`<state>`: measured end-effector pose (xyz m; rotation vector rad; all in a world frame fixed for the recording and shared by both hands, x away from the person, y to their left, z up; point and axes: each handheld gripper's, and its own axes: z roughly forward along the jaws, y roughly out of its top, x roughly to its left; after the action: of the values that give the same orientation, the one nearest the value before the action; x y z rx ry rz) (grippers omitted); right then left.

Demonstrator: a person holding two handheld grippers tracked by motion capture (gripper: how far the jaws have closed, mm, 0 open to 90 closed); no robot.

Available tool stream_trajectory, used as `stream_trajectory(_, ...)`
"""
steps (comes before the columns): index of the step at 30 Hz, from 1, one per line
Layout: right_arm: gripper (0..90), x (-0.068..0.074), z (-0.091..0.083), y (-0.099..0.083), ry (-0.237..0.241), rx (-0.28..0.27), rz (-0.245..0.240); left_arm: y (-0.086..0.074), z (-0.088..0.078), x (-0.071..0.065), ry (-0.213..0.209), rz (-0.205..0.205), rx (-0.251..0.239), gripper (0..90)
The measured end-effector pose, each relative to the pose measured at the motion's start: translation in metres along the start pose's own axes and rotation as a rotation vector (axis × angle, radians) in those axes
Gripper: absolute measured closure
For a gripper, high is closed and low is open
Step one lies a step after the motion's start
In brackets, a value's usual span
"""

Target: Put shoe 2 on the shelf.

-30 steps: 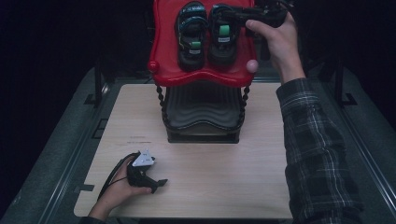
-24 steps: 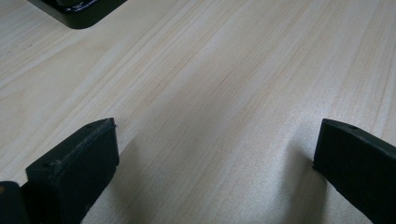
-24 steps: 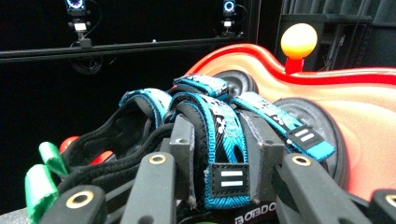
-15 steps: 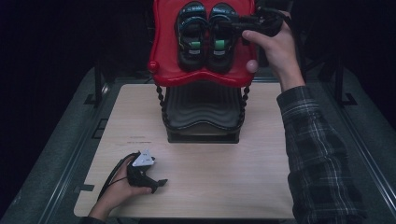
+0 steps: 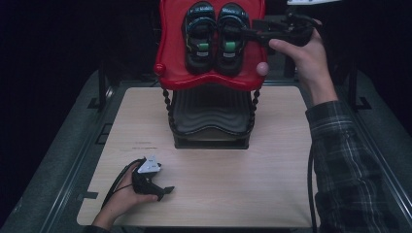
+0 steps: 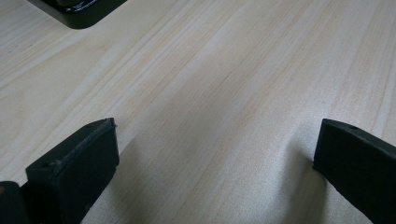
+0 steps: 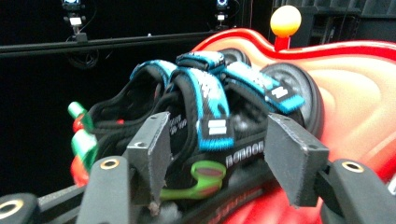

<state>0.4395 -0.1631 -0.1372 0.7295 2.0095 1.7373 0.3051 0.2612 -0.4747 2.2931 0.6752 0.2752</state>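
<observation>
Two black sandals with blue straps lie side by side on a red tray point(image 5: 170, 73) that tops a black stand. My right gripper point(image 5: 233, 33) reaches in from the right over the right sandal point(image 5: 229, 46). Its jaws have just been opening. In the right gripper view the right gripper point(image 7: 219, 154) stands open, with the sandal's blue strap point(image 7: 205, 107) between the pads and clear of both. The left sandal point(image 5: 198, 39) lies beside it. My left gripper point(image 5: 165, 190) rests open on the wooden table, and the left gripper point(image 6: 215, 158) has only bare wood between its jaws.
The black stand point(image 5: 211, 121) rises from the middle of the light wooden table point(image 5: 272, 165). Round knobs point(image 5: 262, 68) sit on the tray's rim. Metal rails run along both sides of the table, with darkness beyond.
The right hand has sunk a little toward the tray, and its jaws have spread wider around the right sandal. The left hand has stayed put.
</observation>
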Motion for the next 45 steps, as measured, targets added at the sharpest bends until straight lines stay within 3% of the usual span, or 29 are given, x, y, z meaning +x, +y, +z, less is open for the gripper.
stream_trajectory(9, 34.6, 0.012, -0.04, -0.016, -0.016, 0.006, -0.005, 0.0, 0.0, 0.0, -0.001, -0.001, 0.0, 0.0)
stream_trajectory(20, 32.9, 0.019, -0.073, -0.049, -0.023, 0.006, 0.006, 0.0, 0.0, 0.0, 0.001, -0.004, 0.002, 0.0)
stream_trajectory(31, 26.9, 0.02, -0.096, -0.099, -0.06, 0.009, 0.041, 0.0, 0.0, 0.0, 0.0, -0.004, 0.002, 0.0)
stream_trajectory(45, 23.7, 0.025, -0.114, -0.166, -0.088, 0.07, 0.087, 0.0, 0.0, 0.0, 0.001, -0.007, -0.001, 0.0)
